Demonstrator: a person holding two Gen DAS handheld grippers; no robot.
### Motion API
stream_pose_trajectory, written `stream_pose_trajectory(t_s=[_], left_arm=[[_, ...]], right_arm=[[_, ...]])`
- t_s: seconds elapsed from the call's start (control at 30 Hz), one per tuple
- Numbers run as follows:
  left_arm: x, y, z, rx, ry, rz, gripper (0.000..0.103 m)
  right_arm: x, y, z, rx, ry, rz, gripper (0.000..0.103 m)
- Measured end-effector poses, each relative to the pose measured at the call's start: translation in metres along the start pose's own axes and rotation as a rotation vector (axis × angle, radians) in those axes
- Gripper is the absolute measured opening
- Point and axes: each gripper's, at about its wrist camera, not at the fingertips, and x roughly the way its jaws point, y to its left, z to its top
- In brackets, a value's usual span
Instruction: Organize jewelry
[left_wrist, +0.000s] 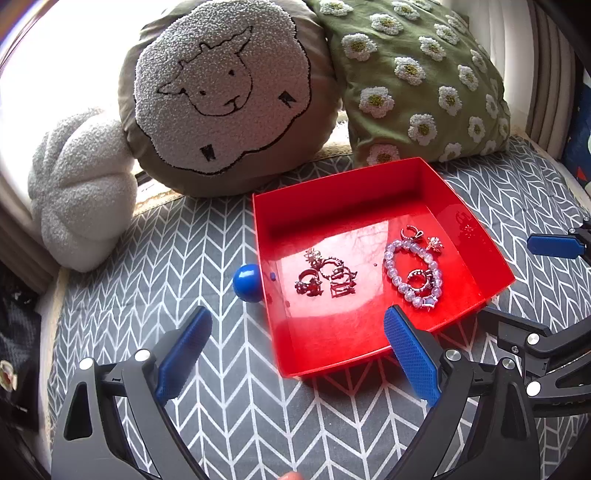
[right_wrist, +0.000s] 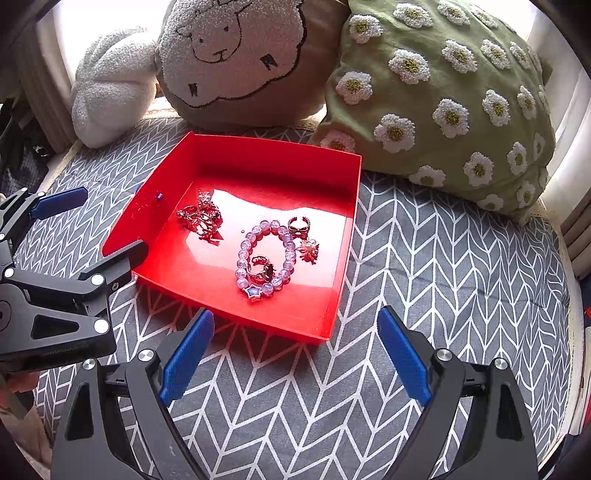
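Showing only leftward, a blue ball (left_wrist: 248, 283) touches the red tray (left_wrist: 334, 184) (both grippers gape, ungrasping).

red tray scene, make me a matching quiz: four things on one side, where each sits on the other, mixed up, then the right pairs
Things
1. bead bracelet
2. blue ball
3. flower cushion
4. clump of rings

Places
A. outside the red tray, against its wall
B. in the tray, lying around a ring
C. behind the tray, on the patterned cloth
D. in the tray, apart from the bracelet

Pairs: 1-B, 2-A, 3-C, 4-D
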Motion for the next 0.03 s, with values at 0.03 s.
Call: stream_pose_trajectory(t_s=[0.03], left_arm=[[0.0004, 0.0002, 0.0000, 0.000, 0.002, -0.002, 0.090]], right_arm=[[-0.0001, 0.0002, -0.0001, -0.001, 0.000, -0.001, 0.088]])
